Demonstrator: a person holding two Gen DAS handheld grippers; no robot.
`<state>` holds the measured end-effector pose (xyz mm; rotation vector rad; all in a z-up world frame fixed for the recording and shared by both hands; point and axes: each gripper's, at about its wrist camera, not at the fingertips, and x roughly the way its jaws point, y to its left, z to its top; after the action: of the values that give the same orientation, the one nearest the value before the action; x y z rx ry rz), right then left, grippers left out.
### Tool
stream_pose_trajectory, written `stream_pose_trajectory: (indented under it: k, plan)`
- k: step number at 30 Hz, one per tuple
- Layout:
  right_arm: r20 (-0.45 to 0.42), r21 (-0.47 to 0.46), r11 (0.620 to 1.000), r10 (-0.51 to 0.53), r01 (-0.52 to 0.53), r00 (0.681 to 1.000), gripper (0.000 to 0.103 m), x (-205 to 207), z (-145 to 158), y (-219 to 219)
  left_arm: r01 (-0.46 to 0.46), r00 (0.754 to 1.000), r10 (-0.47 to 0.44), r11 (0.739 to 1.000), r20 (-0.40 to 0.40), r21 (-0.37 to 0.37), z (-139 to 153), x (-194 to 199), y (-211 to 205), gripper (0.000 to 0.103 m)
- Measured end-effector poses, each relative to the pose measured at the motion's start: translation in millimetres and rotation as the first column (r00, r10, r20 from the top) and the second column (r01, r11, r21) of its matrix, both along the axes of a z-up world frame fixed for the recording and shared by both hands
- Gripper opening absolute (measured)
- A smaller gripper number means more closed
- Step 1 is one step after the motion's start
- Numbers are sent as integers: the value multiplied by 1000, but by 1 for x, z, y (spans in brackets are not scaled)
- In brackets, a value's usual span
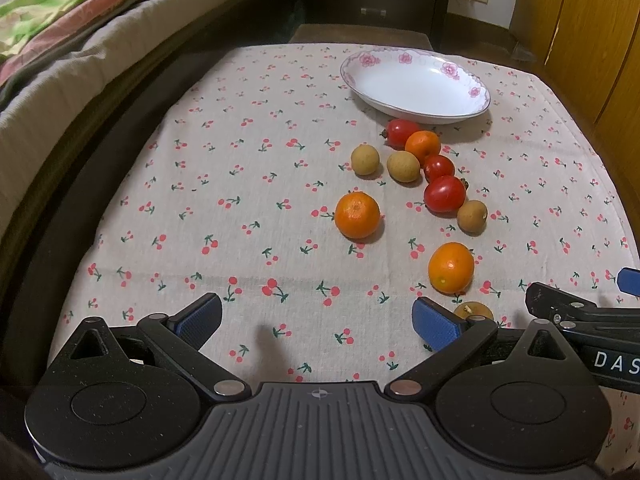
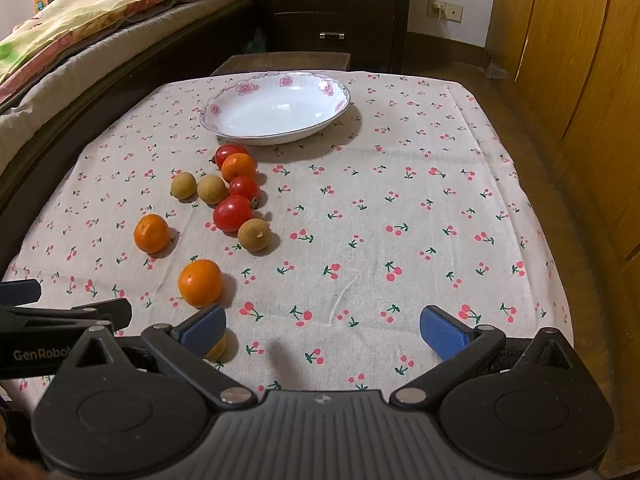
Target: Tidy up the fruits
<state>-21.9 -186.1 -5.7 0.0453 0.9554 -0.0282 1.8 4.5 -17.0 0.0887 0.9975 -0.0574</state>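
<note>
Okay, I had both hand-held grippers, left (image 1: 316, 322) and right (image 2: 322, 330), released above the cherry-print cloth counter (image 2: 400, 200); white floral-rimmed ceramic bowl (image 2: 276, 110) sat beyond the scattered fruits.

Left gripper (image 1: 318, 320) and right gripper (image 2: 322, 330), side by side (near edge of scene). Both jaws spread wide, holding nothing.

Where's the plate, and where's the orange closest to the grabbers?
plate (image 2: 276, 116): right wrist view, on the bare white middle of the dish.
nearest orange (image 1: 451, 268): left wrist view, on the middle of its peel.
</note>
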Motion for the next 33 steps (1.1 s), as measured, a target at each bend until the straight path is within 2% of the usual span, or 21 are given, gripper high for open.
stream_pose_trajectory:
  k: [33]
  plan:
    - [-23,12,1000,2,-2,1000,103,1,-4,2,-9,999,8,1000,-34,-4,0,3,2,101]
